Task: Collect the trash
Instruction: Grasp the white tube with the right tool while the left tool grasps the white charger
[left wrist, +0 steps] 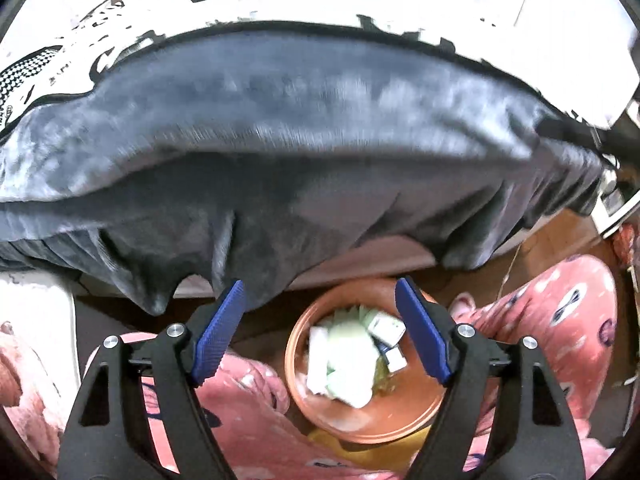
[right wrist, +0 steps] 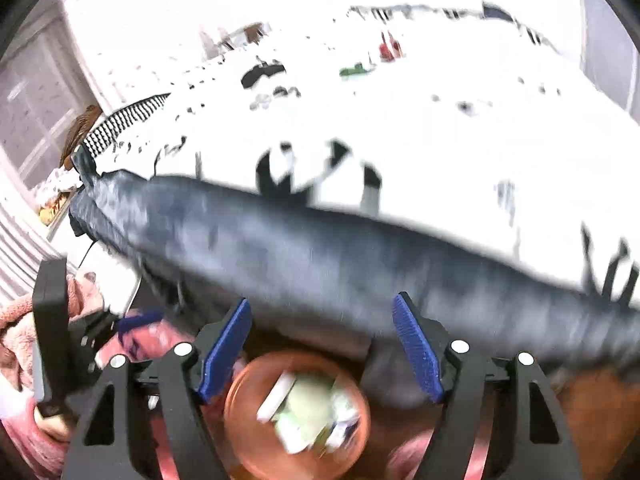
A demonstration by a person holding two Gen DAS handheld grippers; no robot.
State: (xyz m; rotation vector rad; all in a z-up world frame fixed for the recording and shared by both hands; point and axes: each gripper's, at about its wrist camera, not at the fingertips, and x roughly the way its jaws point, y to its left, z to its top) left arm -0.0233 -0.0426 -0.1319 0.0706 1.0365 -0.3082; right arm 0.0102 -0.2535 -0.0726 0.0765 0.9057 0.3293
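Two tongs, left point(left wrist: 320, 334) and right point(right wrist: 322, 346), both wide, nothing between pads. Trash point(left wrist: 352, 354) lies in orange bin point(left wrist: 374, 420) on floor beside bed point(left wrist: 280, 152). No legible writing.

I see a bed point(right wrist: 460, 140) under a white black-patterned cover, strongly overexposed, with a grey blanket point(left wrist: 320, 140) hanging over its edge. Brown wooden floor point(left wrist: 560, 240) runs below; a window point(right wrist: 36, 120) shows far left.

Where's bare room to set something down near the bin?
Free: the white bedspread beyond the grey blanket. Crowded: the orange bin is piled with trash, hemmed by pink-clad legs either side.
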